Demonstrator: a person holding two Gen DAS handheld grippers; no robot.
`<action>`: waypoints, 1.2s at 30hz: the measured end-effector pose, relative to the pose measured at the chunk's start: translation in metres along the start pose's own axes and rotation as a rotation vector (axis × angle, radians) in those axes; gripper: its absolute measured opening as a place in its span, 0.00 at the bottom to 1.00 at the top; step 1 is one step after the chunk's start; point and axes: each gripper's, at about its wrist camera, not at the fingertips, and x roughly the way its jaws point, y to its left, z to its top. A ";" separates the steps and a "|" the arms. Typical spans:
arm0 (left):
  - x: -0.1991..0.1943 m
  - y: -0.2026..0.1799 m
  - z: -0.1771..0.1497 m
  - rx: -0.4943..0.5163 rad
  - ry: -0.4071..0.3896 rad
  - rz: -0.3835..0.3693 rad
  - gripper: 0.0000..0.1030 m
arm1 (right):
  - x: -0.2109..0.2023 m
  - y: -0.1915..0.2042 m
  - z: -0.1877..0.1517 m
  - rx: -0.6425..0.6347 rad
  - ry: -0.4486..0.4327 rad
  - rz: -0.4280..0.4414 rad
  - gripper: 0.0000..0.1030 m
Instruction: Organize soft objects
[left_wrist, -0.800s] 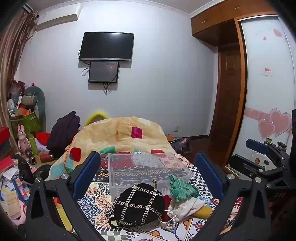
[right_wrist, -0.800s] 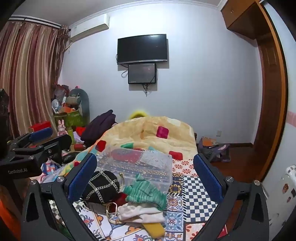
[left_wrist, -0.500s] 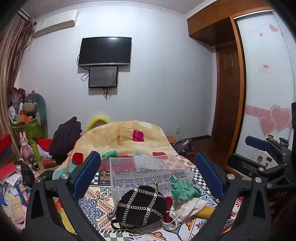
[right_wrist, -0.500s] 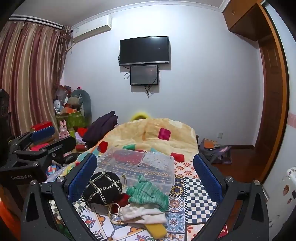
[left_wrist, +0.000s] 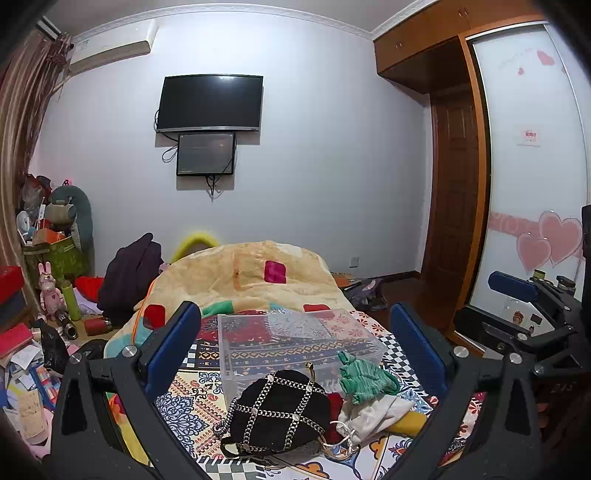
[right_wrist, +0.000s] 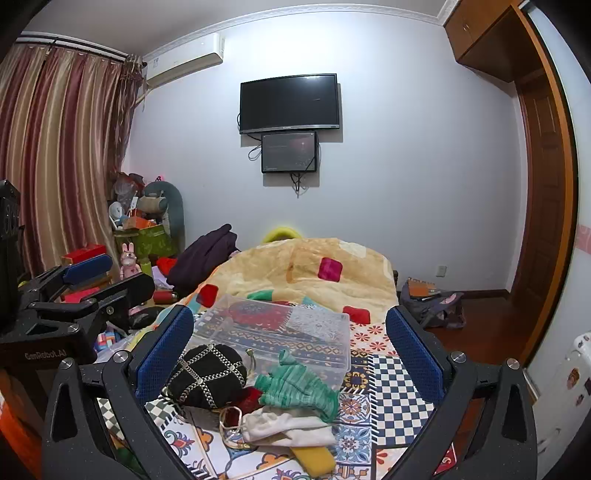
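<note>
A small pile lies on the patterned bedspread: a black bag with a chain lattice (left_wrist: 279, 410) (right_wrist: 207, 371), green knitted gloves (left_wrist: 364, 376) (right_wrist: 295, 384), a white cloth (left_wrist: 373, 411) (right_wrist: 288, 426), a red item (right_wrist: 249, 397) and a yellow item (right_wrist: 316, 459). A clear plastic box (left_wrist: 295, 343) (right_wrist: 280, 332) stands just behind the pile. My left gripper (left_wrist: 295, 354) is open and empty, held above and short of the pile. My right gripper (right_wrist: 290, 358) is open and empty, also short of the pile.
A yellow blanket with coloured squares (left_wrist: 255, 277) is heaped at the bed's far end. A dark garment (left_wrist: 129, 273) and cluttered shelves (left_wrist: 44, 280) are on the left. A wardrobe (left_wrist: 532, 184) stands right. A bag lies on the floor (right_wrist: 432, 299).
Both grippers have tilted up and drawn back slightly, so the pile and box sit lower in both views. Both stay open.
</note>
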 end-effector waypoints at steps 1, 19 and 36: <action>0.000 0.000 0.000 0.000 0.000 0.000 1.00 | 0.000 0.000 0.000 0.000 0.000 0.000 1.00; -0.002 -0.002 0.000 0.005 -0.012 0.012 1.00 | -0.003 -0.002 -0.001 0.007 -0.017 0.004 1.00; -0.003 -0.002 0.001 0.013 -0.014 0.013 1.00 | -0.005 -0.003 -0.001 0.013 -0.021 0.005 1.00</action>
